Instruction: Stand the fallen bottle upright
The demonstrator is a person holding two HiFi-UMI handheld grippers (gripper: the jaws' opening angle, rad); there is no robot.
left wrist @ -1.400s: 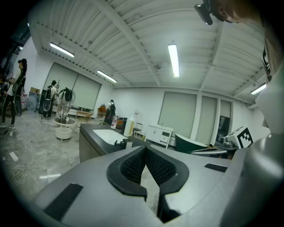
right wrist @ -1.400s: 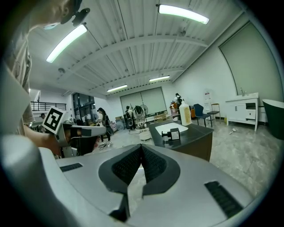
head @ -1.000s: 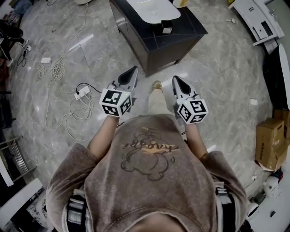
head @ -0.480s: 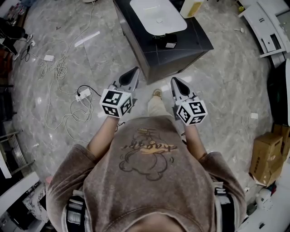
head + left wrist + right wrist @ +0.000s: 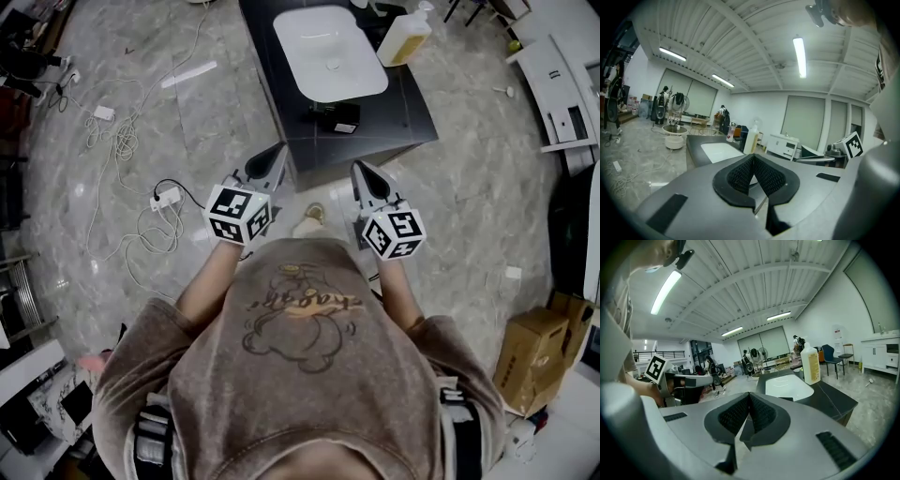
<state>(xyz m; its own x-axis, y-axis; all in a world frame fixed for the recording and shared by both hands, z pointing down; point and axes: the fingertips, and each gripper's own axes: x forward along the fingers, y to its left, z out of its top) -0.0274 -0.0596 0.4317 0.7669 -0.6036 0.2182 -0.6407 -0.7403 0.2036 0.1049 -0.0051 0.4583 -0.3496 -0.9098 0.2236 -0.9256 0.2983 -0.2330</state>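
A pale yellow bottle with a white pump top stands at the far right of a black table. It looks upright in the right gripper view and the left gripper view. My left gripper and right gripper are held side by side before the table's near edge, well short of the bottle. Both are shut with nothing between the jaws, as the left gripper and the right gripper show in their own views.
A white oblong tray lies on the table with a small black box near its front. Cables and a power strip lie on the marble floor at left. A cardboard box and a white cabinet stand at right.
The table has drawn closer and the bottle has come fully into the head view as the person walks forward. Both grippers stay shut and side by side.
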